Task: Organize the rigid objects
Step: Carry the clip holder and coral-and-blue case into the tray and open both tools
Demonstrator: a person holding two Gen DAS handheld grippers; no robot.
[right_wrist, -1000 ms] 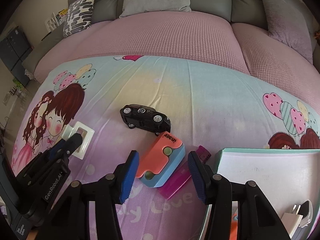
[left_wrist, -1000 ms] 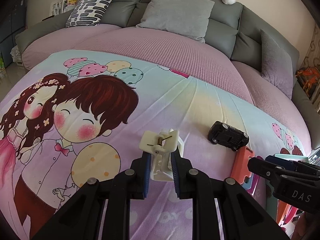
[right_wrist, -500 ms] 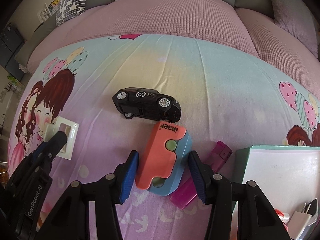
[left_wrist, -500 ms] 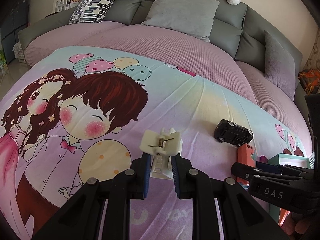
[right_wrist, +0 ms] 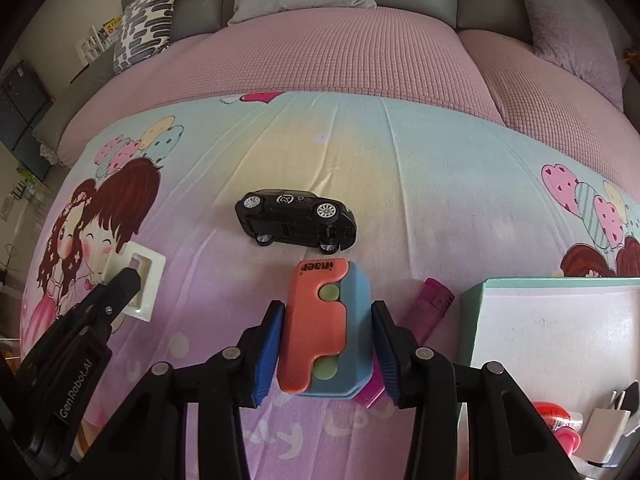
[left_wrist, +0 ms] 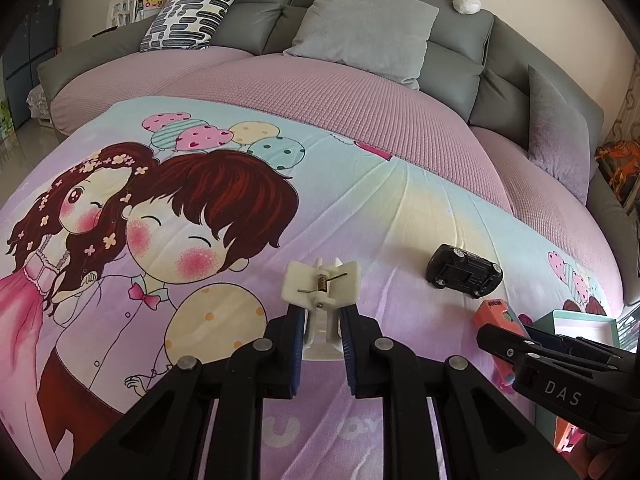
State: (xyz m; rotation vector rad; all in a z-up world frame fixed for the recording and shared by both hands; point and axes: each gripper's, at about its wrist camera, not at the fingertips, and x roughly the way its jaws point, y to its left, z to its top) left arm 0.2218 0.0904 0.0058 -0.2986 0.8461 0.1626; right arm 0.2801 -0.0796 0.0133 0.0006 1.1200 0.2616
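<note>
White plastic fills the centre of the left wrist view: a cream clip (left_wrist: pixel 321 288) with a small metal spring across its top sits clamped between the blue pads of the left gripper (left_wrist: pixel 320 332), which is closed tight on its lower part. Under it spreads a cartoon bedsheet (left_wrist: pixel 200 240) printed with two children and balloons. At middle right a black toy car (left_wrist: pixel 464 271) lies tipped on its side on the sheet. Below it, at the right edge, the top of an orange and blue case (left_wrist: pixel 496 312) shows behind the black arm of the right gripper (left_wrist: pixel 532 344), whose tips are hidden here. A green-rimmed box (left_wrist: pixel 580 316) peeks in just beyond. A grey sofa (left_wrist: pixel 460 76) with cushions runs across the top of the frame.

In the right wrist view the right gripper (right_wrist: pixel 327 354) straddles the orange and blue case (right_wrist: pixel 324 328) at lower centre; its jaws have just been closing, and the blue pads now sit against both sides of the case. A magenta bar (right_wrist: pixel 434 300) lies partly under the case, to its right. The toy car (right_wrist: pixel 296 218) is just above the case, apart from it. The box (right_wrist: pixel 476 304) fills the lower right, with a red item and a white plug inside. At left the left gripper (right_wrist: pixel 128 280) holds the clip (right_wrist: pixel 148 280) over the sheet (right_wrist: pixel 400 180).
</note>
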